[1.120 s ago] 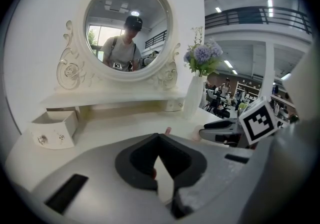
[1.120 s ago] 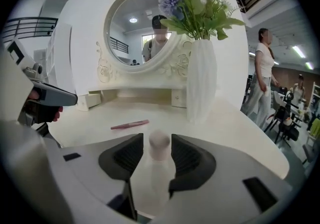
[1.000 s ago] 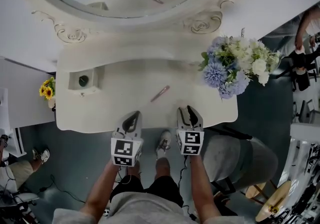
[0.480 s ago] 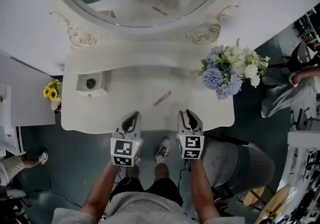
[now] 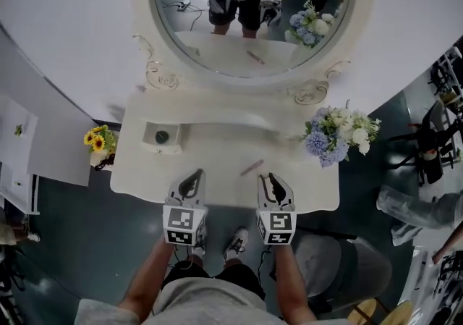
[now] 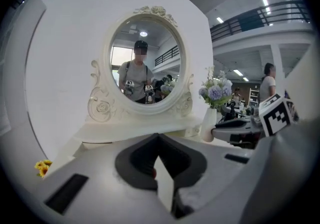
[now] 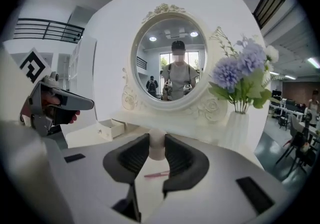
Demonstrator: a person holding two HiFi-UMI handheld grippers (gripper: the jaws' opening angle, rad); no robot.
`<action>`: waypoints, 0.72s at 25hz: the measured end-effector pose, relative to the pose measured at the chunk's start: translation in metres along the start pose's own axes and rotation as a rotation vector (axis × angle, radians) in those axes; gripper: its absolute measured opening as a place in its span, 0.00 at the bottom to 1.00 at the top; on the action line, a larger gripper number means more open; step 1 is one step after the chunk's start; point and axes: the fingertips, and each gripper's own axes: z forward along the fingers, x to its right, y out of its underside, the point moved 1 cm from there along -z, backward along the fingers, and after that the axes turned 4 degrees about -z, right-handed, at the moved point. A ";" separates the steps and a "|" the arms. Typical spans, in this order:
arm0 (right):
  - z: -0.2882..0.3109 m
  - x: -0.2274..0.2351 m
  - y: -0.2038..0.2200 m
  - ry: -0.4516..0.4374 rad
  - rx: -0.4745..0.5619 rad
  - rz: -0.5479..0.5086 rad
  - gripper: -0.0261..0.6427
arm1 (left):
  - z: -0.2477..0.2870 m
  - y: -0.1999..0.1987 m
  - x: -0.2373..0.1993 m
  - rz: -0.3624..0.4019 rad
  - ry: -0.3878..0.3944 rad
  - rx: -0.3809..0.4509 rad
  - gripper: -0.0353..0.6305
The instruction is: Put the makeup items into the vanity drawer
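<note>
A thin pink makeup stick [image 5: 252, 167] lies on the cream vanity top [image 5: 217, 179], just ahead of the two grippers. It also shows below the jaws in the right gripper view as the pink stick [image 7: 156, 173]. My right gripper [image 5: 272, 180] [image 7: 157, 142] hovers over the front edge. Its jaws have just been closing and now clamp a small pale rounded item [image 7: 157, 149]. My left gripper [image 5: 194, 176] [image 6: 158, 137] hangs beside it with its tips together and nothing between them. A small cream drawer box [image 5: 164, 135] [image 7: 112, 128] stands open at the left with a dark round thing inside.
An oval mirror [image 5: 249, 5] rises at the back of the vanity. A vase of blue and white flowers [image 5: 340, 135] stands at the right end. Small yellow flowers [image 5: 100, 141] sit left of the vanity, and a grey stool [image 5: 340, 258] is at my right.
The head view has swung up, so the whole mirror now shows. Both grippers have risen together and stay side by side at the vanity's front edge. The pink stick has not moved.
</note>
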 end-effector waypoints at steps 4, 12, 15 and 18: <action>0.018 -0.032 -0.029 -0.078 0.048 -0.032 0.20 | -0.014 -0.014 -0.031 -0.008 -0.067 0.032 0.05; 0.068 -0.106 -0.069 -0.244 0.101 -0.087 0.20 | -0.041 -0.024 -0.104 -0.045 -0.212 0.064 0.05; 0.088 -0.134 -0.079 -0.302 0.108 -0.099 0.20 | -0.050 -0.019 -0.132 -0.066 -0.261 0.065 0.05; 0.107 -0.160 -0.087 -0.353 0.111 -0.114 0.20 | -0.057 -0.013 -0.158 -0.094 -0.302 0.060 0.05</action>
